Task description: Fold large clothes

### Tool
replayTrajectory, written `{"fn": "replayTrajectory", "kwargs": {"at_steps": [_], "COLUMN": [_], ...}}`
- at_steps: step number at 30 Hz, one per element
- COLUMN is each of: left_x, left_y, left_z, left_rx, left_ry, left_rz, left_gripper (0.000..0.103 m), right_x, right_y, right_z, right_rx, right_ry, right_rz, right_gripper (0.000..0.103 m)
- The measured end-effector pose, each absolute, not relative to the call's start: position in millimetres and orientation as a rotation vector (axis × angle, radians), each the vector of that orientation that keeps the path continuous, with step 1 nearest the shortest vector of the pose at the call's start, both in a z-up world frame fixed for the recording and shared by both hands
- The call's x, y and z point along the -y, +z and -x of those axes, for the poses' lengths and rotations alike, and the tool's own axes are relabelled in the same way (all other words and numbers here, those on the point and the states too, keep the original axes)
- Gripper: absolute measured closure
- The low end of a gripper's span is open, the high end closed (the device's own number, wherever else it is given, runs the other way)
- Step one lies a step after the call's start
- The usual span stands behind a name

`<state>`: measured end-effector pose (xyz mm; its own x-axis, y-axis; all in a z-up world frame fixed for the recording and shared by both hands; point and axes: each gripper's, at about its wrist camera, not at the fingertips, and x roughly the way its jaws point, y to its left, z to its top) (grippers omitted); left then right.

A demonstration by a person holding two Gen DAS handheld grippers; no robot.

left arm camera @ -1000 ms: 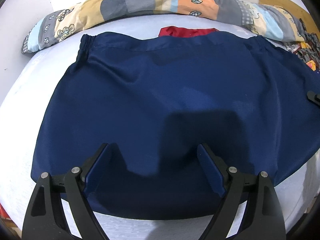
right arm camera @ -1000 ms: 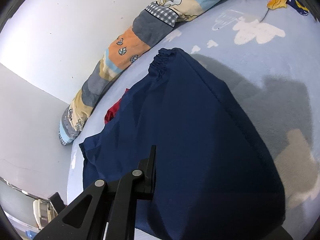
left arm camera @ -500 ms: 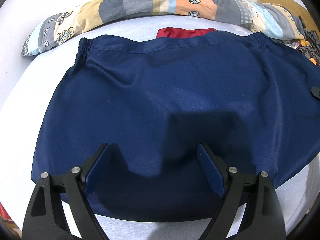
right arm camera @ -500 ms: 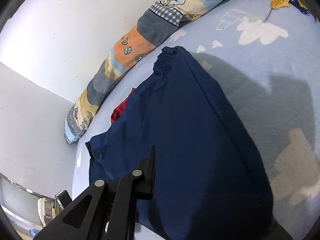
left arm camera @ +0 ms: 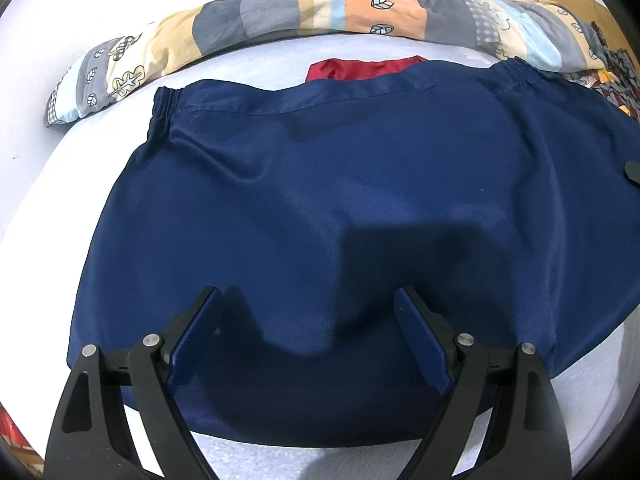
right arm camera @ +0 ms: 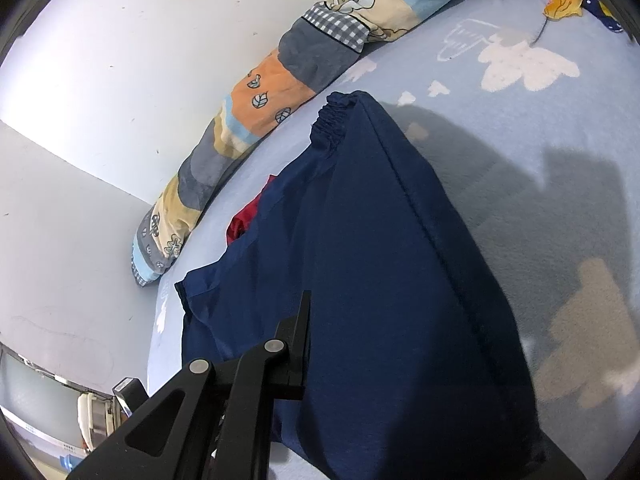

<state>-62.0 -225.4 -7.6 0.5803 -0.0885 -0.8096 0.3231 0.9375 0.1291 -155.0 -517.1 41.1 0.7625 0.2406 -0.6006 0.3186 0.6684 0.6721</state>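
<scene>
Navy garment (left arm camera: 340, 184): only right wrist view shows it lifted.

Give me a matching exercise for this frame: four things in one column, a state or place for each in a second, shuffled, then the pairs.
Things
1. left gripper
2. right gripper
3. navy garment
4. red cloth

States or places
A. peeks out past the elastic waistband, partly covered
B. jaws wide apart, nothing between them
C. spread over the light blue bed cover
D. shut on a raised edge of navy fabric

Pairs: 1-B, 2-D, 3-C, 4-A
</scene>
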Motion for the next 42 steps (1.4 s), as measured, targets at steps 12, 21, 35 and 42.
{"fn": "replayTrajectory", "kwargs": {"at_steps": [12, 21, 35, 42], "left_x": [225.8, 225.1, 201.0, 174.5], "left_y": [-7.7, -7.6, -5.0, -1.0], "left_z": [62.4, 62.5, 59.8, 55.9], "left_rx": [-0.924, -0.934, -0.951, -0.941], "left_ry": [-0.244, -0.244, -0.23, -0.183], "left_rz": [-0.279, -0.267, -0.228, -0.2], "left_gripper": [0.015, 0.015, 0.015, 0.015], "right_x": [510.4, 510.5, 471.2, 444.8], "right_y": [49.6, 56.3, 93.6, 109.9], "right_z": [154.1, 151.9, 144.7, 139.5], "right_rx": [-0.709, -0.694, -0.64, -0.629], "right_ry": [-0.033, -0.013, 0.028, 0.027], "right_rz": [-0.841, -0.861, -0.76, -0.706], "right_gripper": [0.088, 0.088, 0.088, 0.087]}}
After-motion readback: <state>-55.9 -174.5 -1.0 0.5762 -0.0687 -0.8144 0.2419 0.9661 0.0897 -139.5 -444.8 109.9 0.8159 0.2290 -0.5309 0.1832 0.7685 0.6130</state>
